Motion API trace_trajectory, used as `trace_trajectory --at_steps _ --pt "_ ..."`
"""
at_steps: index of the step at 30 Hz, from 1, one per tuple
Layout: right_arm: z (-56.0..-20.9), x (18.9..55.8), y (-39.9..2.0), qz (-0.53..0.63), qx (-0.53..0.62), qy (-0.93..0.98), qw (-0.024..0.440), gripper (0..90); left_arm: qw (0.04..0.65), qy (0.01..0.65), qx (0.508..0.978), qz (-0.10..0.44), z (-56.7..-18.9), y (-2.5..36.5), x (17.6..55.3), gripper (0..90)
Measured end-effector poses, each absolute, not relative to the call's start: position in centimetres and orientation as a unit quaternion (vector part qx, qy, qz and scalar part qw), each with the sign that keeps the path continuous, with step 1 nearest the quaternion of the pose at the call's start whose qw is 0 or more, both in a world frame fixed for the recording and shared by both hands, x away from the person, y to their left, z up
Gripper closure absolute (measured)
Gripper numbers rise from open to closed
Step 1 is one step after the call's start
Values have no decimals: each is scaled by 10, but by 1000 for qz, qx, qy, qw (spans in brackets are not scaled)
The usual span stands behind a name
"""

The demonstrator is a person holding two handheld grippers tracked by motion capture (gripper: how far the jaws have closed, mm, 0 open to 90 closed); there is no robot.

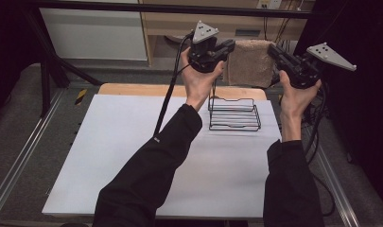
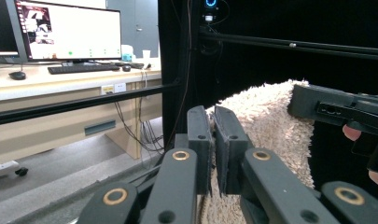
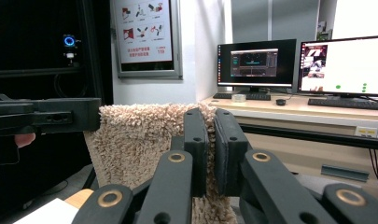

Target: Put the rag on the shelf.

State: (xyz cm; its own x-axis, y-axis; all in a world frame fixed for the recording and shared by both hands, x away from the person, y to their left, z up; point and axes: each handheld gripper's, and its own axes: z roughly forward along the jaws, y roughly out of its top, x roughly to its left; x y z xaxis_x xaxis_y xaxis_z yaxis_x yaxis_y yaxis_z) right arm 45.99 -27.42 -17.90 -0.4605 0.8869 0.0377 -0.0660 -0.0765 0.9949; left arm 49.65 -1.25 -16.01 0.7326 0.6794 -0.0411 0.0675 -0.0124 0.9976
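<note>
Shaggy beige towel [image 1: 248, 61] hangs stretched above the far edge of the wire rack [image 1: 234, 114] (its lower hem is hidden behind the hands). The left gripper [image 1: 230, 46] and right gripper [image 1: 273, 50] are both clenched on its top corners.

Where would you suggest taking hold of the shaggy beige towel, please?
Probably at its two top corners, one per side. The shaggy beige towel hangs flat between the left tongs and the right tongs, each pinching a top corner edge-on from its own side, so it drapes spread above the wire rack.
</note>
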Motion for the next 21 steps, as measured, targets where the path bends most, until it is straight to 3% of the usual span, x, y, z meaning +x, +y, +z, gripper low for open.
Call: trace_trajectory --at_steps 21 --pt "-177 497 -274 629 369 575 371 852 632 297 673 243 -160 -17 530 857"
